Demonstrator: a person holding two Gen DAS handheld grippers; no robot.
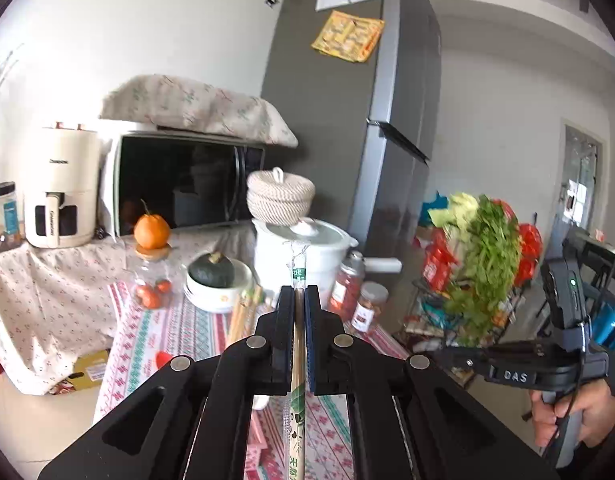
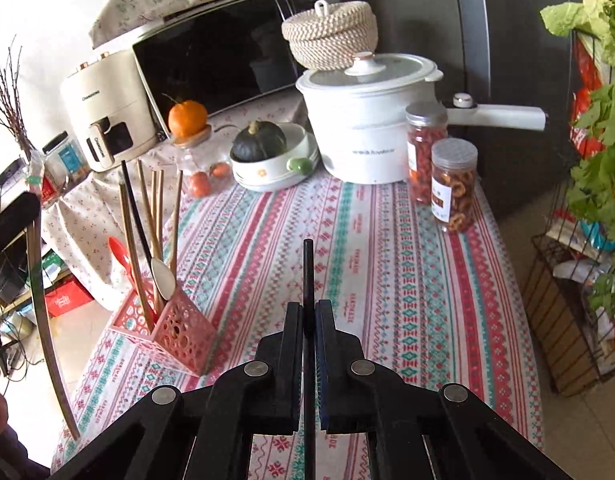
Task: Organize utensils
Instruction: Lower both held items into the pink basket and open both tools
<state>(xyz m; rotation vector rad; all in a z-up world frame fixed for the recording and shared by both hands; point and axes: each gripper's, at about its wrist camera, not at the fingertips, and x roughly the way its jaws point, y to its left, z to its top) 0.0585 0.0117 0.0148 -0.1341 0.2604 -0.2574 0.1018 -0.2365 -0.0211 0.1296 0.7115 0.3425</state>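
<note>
Your left gripper [image 1: 300,294] clamps a paper-sleeved pair of wooden chopsticks [image 1: 298,408] above the striped patterned tablecloth [image 2: 387,260]. Your right gripper [image 2: 308,310] pinches a thin black chopstick [image 2: 308,272], right of the pink perforated plastic utensil holder [image 2: 179,330] holding wooden chopsticks and spoons.

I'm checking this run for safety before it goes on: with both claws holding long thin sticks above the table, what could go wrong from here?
1. The left claw pinches wrapped chopsticks in a narrow grip; they may pivot or slip.
2. The right claw holds a black stick the same way; it could miss the holder.
3. The pink holder sits near the table's edge, crowded with tall utensils; a nudge might tip it off.
</note>
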